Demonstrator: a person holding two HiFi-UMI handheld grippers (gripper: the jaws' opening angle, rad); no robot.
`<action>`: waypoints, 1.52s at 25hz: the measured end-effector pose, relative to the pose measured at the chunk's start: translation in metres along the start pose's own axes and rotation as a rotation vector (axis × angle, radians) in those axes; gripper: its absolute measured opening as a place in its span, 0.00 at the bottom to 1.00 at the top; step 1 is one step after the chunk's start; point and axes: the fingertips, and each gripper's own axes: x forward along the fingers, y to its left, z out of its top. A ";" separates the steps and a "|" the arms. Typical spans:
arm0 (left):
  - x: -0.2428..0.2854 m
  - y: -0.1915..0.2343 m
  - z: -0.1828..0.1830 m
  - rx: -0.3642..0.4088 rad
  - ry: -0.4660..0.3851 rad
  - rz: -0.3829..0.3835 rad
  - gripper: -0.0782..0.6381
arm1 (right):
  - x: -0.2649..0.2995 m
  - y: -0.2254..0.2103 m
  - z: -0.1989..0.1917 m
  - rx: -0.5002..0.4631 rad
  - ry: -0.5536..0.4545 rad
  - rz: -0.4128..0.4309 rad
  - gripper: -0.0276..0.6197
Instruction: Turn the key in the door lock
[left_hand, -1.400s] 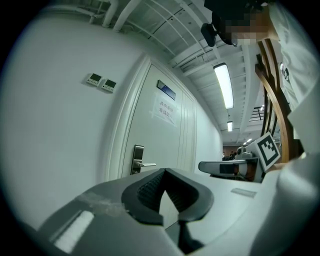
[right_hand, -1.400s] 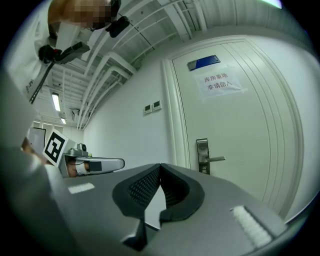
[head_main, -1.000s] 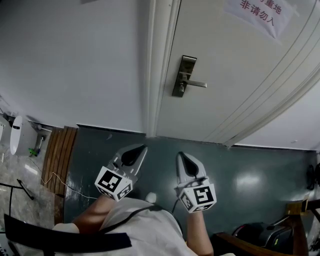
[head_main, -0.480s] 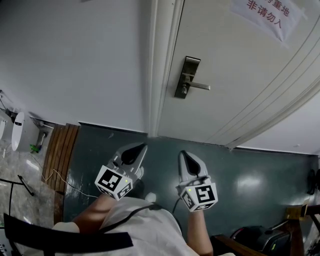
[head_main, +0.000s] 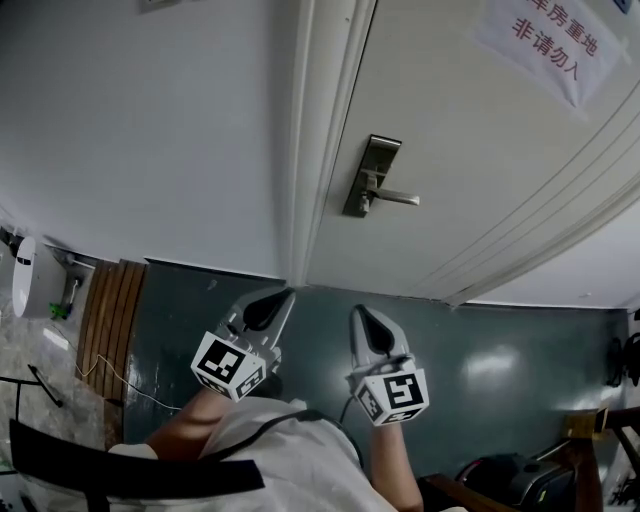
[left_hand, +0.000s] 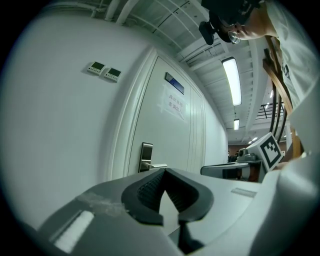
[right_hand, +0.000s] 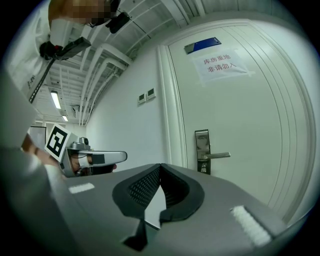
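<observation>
The task seems not started: the left hand-held gripper (head_main: 285, 293) and the right hand-held gripper (head_main: 358, 310) are closed and empty, well apart from the door lock (head_main: 372, 176).

Upright silver door lock (head_main: 372, 176), lever (head_main: 397, 198) level, on white door (head_main: 480, 150).

Open floor (head_main: 480, 340) runs up to the door (head_main: 480, 170); the lever handle (head_main: 398, 198) juts out from the lock plate (head_main: 372, 165), with the door frame (head_main: 320, 130) close beside it

Left claw (head_main: 286, 294), right claw (head_main: 361, 311): closed, level
</observation>
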 end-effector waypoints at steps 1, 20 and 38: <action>0.006 0.006 0.001 -0.002 0.000 -0.005 0.12 | 0.007 -0.003 0.002 -0.002 0.002 -0.005 0.06; 0.072 0.099 0.014 -0.023 0.019 -0.116 0.12 | 0.110 -0.032 0.012 0.006 0.040 -0.113 0.06; 0.072 0.149 0.003 -0.034 0.042 -0.166 0.12 | 0.149 -0.017 -0.001 0.022 0.061 -0.166 0.06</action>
